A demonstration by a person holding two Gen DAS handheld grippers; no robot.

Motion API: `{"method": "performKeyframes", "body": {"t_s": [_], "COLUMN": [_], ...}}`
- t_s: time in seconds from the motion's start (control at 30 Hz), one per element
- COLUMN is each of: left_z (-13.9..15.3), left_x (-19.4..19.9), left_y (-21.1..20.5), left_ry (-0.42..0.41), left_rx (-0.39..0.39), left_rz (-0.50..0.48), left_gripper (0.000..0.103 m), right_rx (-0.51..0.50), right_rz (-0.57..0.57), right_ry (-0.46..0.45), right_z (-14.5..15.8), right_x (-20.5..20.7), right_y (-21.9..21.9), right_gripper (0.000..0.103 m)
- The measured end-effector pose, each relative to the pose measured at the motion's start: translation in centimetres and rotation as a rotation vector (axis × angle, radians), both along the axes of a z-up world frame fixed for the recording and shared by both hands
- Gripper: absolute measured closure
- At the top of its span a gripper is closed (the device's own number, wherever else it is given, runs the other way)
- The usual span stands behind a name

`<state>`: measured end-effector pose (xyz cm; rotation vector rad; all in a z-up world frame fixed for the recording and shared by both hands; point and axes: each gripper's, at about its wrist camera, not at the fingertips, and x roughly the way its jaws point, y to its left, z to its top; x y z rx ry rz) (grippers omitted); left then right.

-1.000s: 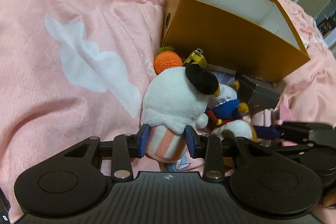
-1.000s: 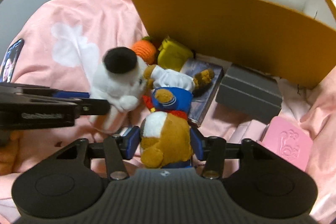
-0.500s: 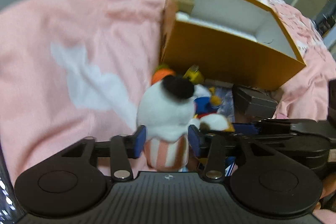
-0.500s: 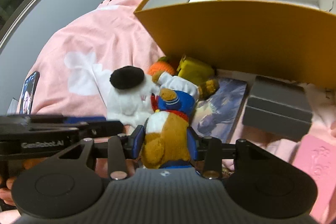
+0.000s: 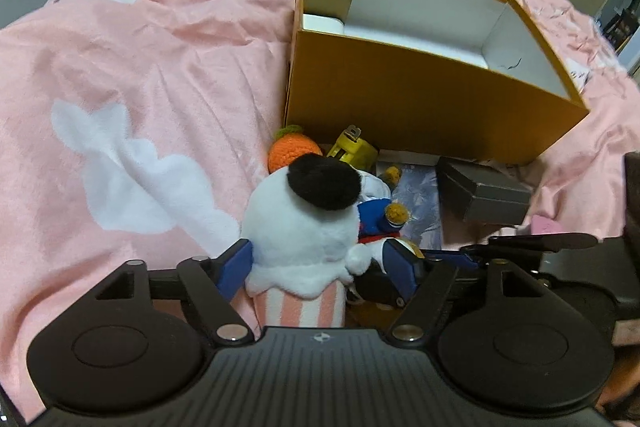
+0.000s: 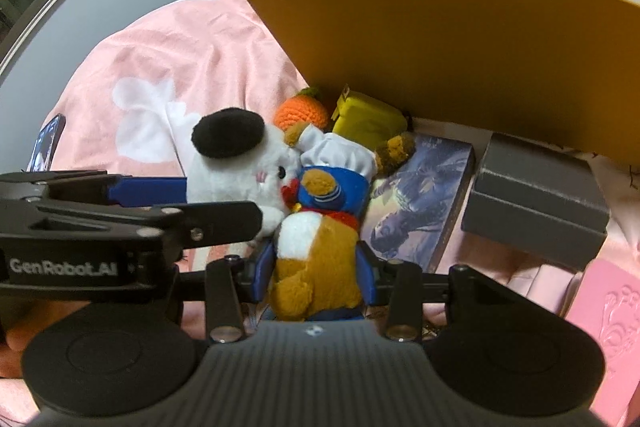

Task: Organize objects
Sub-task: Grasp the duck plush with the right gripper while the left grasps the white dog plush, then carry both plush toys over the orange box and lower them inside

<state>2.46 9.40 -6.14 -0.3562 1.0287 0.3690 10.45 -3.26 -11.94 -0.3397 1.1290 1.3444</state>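
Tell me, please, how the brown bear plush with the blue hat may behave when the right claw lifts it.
The brown bear plush looks soft and probably light. The right claw is closed on its lower body only, so the head and blue hat may flop forward. The fuzzy fabric should resist slipping.

From my seat both feeds look dim and warm, lit softly from above, I think. Shadow pools beside the orange box point(image 5: 420, 99). Fisheye bends the edges; corners vignette black. Focus stays sharp, little glare.
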Motion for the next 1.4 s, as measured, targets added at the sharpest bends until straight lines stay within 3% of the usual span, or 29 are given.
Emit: {"method": "performKeyframes", "body": {"t_s": [0.17, 0.4, 0.6, 0.9, 1.03, 1.3, 1.4], "left_z": [-1.4, -1.7, -0.8, 3.2, 6.1, 12.0, 13.5], "left_x": [0.8, -0.2, -1.6, -2.3, -1.3, 4.3, 7.3], "left_y": [0.2, 1.4, 1.9, 1.8, 1.7, 1.9, 2.2], "left_ry": [0.039, 0.018, -0.036, -0.14, -0.208, -0.311, -0.333], "left_rx": [0.053, -0.002, -0.051, -0.125, -0.14, -0.138, -0.095], "left_rz": [0.027, 0.048, 0.044, 0.013, -0.025, -0.159, -0.181], "left_gripper": [0.022, 0.028, 0.031, 0.032, 0.032, 0.032, 0.032], "right_rx": [0.001, 0.001, 0.031, 0.118, 0.184, 0.302, 0.326], "right_rz": [0.006, -0.001, -0.049, -0.176, -0.216, -0.249, -0.255], "right_ry": [-0.006, 0.012, 0.086, 0.094, 0.07, -0.007, -0.053], "right_z": [0.0, -0.2, -0.2, 3.9, 7.3, 15.0, 17.2], "right_x": [0.0, 0.2, 1.0, 2.7, 3.8, 8.4, 10.3], "right_y": [0.0, 0.2, -1.3, -4.6, -5.8, -5.6, -4.4], "right_gripper": [0.058, 0.057, 0.058, 0.059, 0.059, 0.059, 0.059]}}
